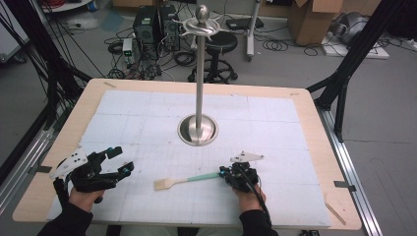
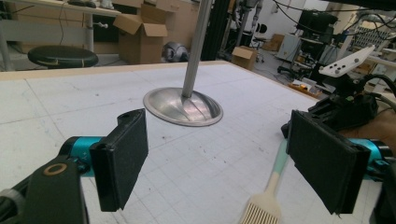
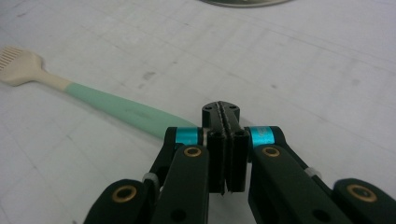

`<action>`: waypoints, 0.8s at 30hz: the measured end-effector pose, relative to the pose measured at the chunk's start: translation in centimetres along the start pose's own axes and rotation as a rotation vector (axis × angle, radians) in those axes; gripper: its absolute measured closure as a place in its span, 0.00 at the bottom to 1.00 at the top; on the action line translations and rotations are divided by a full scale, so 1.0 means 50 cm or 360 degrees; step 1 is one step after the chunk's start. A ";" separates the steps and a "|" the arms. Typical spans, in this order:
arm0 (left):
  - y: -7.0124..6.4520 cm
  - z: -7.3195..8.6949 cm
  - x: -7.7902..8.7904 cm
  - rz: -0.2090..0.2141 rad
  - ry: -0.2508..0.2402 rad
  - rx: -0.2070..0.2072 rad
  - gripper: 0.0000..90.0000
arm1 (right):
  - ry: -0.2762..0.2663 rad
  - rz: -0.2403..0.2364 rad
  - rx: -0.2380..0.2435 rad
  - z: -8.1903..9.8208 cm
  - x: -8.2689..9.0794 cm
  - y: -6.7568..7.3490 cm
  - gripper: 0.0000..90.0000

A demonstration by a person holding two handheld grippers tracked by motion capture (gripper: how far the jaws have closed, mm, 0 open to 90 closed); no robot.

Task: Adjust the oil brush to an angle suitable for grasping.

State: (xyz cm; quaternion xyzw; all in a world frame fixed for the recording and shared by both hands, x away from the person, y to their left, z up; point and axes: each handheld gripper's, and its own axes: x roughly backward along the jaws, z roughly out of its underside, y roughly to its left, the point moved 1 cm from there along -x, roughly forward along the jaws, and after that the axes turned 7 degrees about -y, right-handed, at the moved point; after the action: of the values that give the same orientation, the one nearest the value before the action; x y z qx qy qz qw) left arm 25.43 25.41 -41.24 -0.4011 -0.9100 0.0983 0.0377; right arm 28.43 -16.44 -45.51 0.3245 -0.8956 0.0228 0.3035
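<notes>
The person's forearms come in over the table's (image 1: 314, 147) near edge, one at each near corner region. The left gripper (image 1: 118, 162) rests low near the near-left corner, pointing toward the middle, its jaws spread wide with nothing between them. The right gripper (image 1: 223, 172) lies close to the near edge, right of centre, pointing left. Its jaws are pressed fully together; in the right gripper view the brush's (image 3: 112, 109) green handle end passes behind the left jaw, and whether they pinch it cannot be told. The brush lies flat between the two grippers, bristles toward the left. The metal stand (image 1: 197, 129) rises at the table's centre.
</notes>
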 end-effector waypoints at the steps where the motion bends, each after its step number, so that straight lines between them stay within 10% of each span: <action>1: 0.000 0.000 0.001 0.0000 0.0001 0.0004 0.24 | -0.0001 -0.0010 0.0011 -0.002 -0.005 0.008 0.99; 24: 0.000 0.000 0.001 0.0007 0.0001 0.0002 0.24 | 0.0024 -0.0176 0.0095 -0.025 -0.068 0.107 0.99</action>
State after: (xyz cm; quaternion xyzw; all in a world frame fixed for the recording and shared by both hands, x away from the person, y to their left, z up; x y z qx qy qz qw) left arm 25.42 25.43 -41.23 -0.4031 -0.9090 0.0987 0.0381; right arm 27.99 -9.98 -45.55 0.3821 -0.8729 0.0352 0.3013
